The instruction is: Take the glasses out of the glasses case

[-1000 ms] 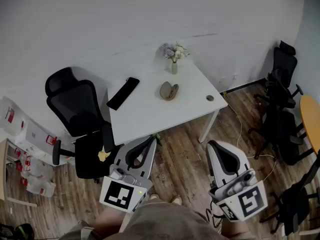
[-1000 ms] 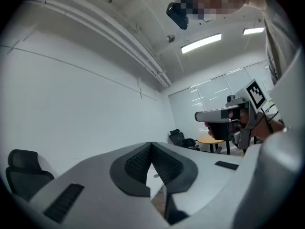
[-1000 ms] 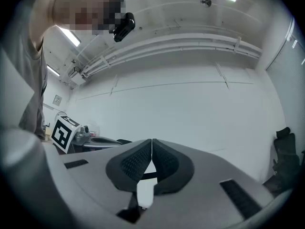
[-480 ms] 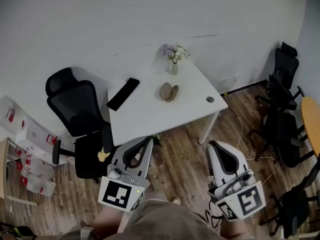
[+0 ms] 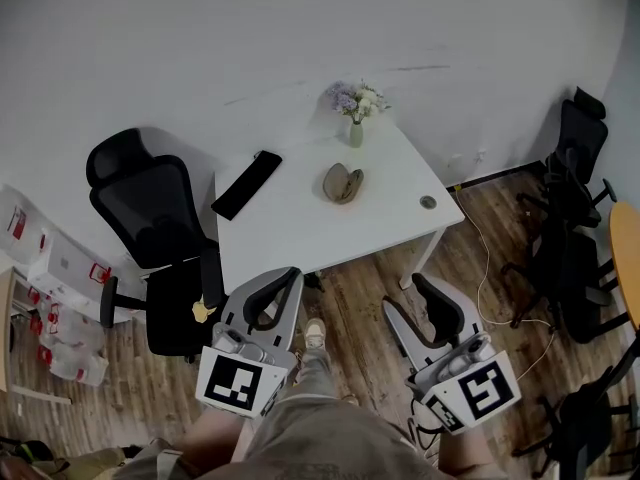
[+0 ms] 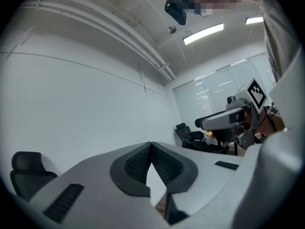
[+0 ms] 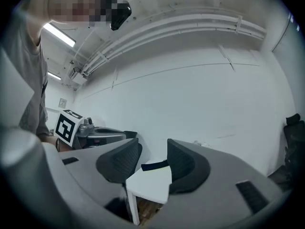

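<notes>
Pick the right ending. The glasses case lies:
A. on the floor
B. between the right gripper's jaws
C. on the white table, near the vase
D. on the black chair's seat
C: the head view shows the brown case lying on the table, just on the person's side of the vase.

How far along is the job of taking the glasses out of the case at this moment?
Done: nothing visible. The glasses case lies on the white table, well away from both claws. In hand: the left claw is shut and empty; the right claw is opening its jaws, with nothing between them. Left: reach the case and lift the glasses out.
</notes>
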A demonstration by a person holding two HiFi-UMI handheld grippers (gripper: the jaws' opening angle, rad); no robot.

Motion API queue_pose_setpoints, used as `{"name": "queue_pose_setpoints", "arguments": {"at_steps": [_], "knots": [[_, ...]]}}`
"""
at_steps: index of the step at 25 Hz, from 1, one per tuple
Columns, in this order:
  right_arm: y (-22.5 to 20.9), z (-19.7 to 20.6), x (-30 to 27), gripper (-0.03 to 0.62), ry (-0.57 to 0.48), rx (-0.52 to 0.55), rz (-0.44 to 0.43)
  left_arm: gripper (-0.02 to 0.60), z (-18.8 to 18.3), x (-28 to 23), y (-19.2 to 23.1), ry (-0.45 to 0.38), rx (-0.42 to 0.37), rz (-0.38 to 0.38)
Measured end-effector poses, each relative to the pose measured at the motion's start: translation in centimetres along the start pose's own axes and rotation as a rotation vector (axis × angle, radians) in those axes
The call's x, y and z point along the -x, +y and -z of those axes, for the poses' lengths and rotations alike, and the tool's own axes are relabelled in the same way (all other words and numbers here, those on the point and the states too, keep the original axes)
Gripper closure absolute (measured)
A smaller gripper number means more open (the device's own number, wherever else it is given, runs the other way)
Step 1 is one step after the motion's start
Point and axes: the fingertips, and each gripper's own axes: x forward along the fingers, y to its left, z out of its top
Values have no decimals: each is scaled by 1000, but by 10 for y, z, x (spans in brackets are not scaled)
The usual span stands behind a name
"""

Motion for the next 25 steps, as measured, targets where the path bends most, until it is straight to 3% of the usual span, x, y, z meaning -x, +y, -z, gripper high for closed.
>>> {"name": "queue_pose_setpoints", "arguments": {"at_steps": [7, 15, 21, 25], "knots": [[-57, 19, -68, 397, 13, -75, 69, 566, 27, -66, 52, 15, 33, 16], [-115, 56, -187, 396, 127, -131, 56, 565, 55, -158, 130, 50, 48, 44], [-163, 105, -280, 396, 254, -214, 118, 566, 85, -230, 186, 93, 56, 85], [-198, 152, -330, 396, 332, -310, 187, 566, 125, -276, 212, 153, 67, 121]]}}
